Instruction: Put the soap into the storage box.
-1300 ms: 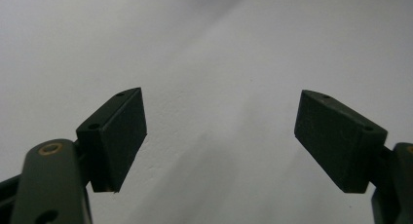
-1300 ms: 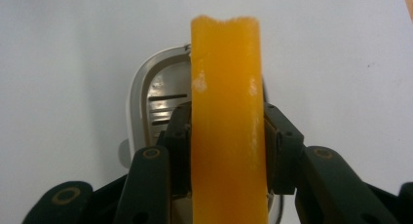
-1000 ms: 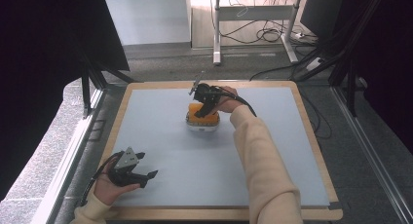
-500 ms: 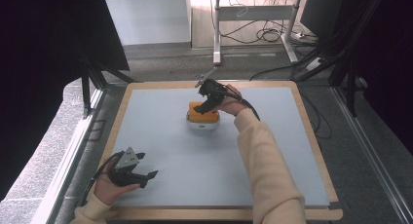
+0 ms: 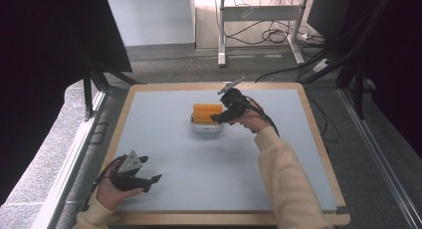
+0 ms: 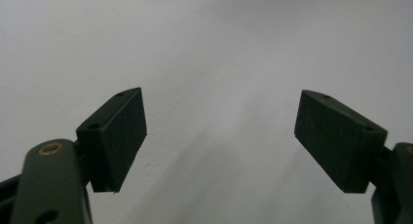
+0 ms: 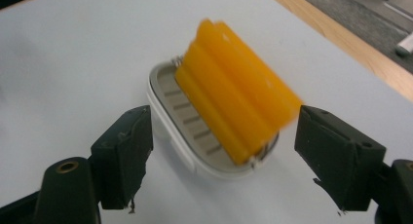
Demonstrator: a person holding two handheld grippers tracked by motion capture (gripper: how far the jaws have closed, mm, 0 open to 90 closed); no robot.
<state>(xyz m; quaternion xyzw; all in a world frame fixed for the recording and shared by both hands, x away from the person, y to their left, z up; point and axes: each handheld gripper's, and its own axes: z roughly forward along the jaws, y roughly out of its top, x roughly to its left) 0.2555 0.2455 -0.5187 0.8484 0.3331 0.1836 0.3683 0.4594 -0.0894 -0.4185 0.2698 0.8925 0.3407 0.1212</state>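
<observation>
An orange ribbed lid [image 5: 207, 112] [image 7: 238, 114] stands raised on its hinge over a white oval case [image 5: 206, 126] [image 7: 181, 118] near the middle of the grey table [image 5: 214, 164]. My right gripper [image 5: 217, 118] [image 7: 221, 156] hovers just right of the case, open, its jaws spread either side of the case's near end without touching it. My left gripper [image 5: 149, 180] [image 6: 219, 136] rests near the table's front left corner, open, with bare table between its fingers.
The table has a wooden rim [image 5: 318, 134]. Dark frame posts [image 5: 89, 94] stand beside the left edge and black cables [image 5: 318, 104] run on the floor at the right. A desk leg [image 5: 221, 30] stands beyond the far edge.
My right gripper has swung from the far side of the case round to its right side and come lower. The orange lid now stands more upright. My left gripper has not moved.
</observation>
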